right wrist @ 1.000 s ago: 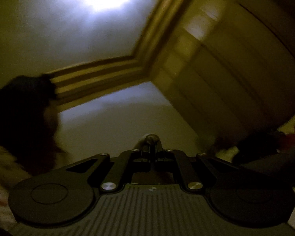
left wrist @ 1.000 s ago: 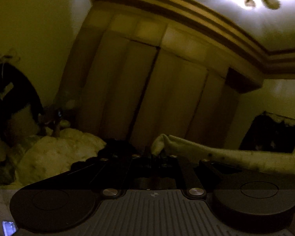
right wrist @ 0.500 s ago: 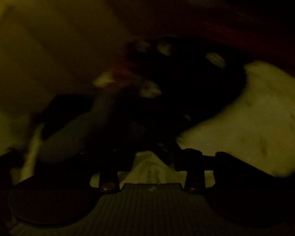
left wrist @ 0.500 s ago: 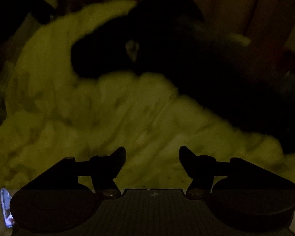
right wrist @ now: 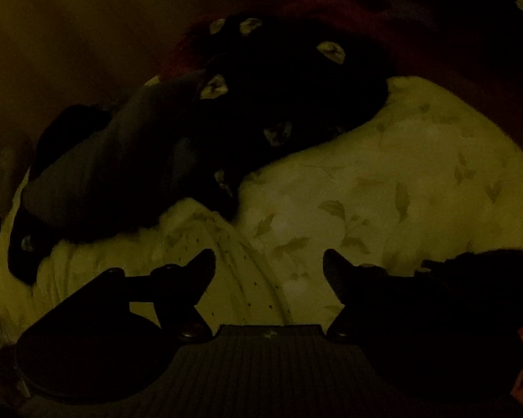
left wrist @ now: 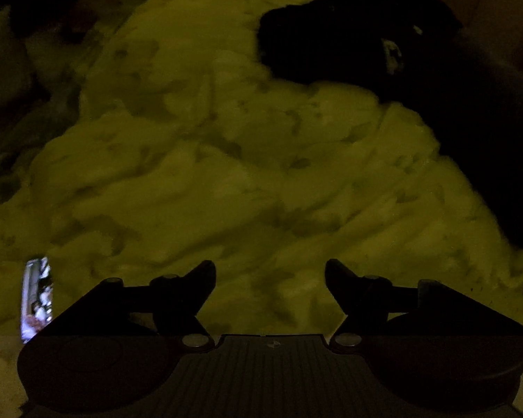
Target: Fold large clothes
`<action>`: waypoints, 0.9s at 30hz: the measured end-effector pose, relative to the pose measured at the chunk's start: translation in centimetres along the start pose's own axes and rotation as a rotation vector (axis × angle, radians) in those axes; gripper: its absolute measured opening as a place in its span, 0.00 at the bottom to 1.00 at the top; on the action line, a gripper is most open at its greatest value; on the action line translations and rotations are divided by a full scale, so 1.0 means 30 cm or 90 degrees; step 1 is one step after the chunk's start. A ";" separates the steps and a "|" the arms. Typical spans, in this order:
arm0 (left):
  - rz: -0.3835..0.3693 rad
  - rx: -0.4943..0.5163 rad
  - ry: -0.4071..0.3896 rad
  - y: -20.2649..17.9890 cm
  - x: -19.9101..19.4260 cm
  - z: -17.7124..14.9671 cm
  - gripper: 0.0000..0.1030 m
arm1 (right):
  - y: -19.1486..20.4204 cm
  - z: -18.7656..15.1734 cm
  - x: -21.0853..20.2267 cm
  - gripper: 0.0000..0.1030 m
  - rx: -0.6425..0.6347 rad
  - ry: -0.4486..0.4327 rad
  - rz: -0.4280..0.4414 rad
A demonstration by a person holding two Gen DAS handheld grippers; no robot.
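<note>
Your left tongs [left wrist: 270, 271] stand spread and empty just above the pale cloth [left wrist: 226, 160], and your right tongs [right wrist: 268, 261] are opening over it with nothing pinched, likely to let it settle before folding.

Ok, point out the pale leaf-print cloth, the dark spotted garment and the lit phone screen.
Pale cloth [right wrist: 418, 174]: right wrist view, on its leaf-printed top.
Dark garment [right wrist: 296, 87]: right wrist view, on its black middle among the pale spots.
Phone screen [left wrist: 36, 299]: left wrist view, middle of the lit strip at lower left.
</note>
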State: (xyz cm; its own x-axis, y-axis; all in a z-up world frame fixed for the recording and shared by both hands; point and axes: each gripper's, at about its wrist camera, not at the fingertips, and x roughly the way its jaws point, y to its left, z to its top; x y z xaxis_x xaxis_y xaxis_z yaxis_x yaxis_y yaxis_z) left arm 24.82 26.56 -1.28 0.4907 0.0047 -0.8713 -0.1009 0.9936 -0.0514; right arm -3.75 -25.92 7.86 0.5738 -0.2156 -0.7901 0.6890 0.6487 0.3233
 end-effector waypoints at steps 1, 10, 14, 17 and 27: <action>-0.008 0.001 0.002 0.000 -0.027 -0.028 1.00 | 0.004 -0.006 -0.008 0.71 -0.022 -0.001 0.010; -0.096 0.106 0.067 -0.120 -0.187 -0.413 1.00 | 0.040 -0.147 -0.169 0.75 -0.231 0.018 0.051; -0.104 0.090 0.095 -0.090 -0.230 -0.549 1.00 | -0.007 -0.221 -0.281 0.75 -0.285 0.026 0.066; -0.106 0.065 0.087 -0.020 -0.281 -0.616 1.00 | -0.060 -0.253 -0.366 0.73 -0.323 0.028 0.062; -0.032 0.003 0.091 0.205 -0.357 -0.779 1.00 | -0.112 -0.443 -0.446 0.68 -0.620 0.077 0.008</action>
State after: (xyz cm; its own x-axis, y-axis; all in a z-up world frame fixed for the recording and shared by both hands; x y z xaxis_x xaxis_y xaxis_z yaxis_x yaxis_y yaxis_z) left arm -1.29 29.96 -3.68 0.3663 -0.0616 -0.9285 -0.0753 0.9926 -0.0956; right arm -19.62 -15.50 10.41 0.4918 -0.1637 -0.8552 -0.0144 0.9805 -0.1959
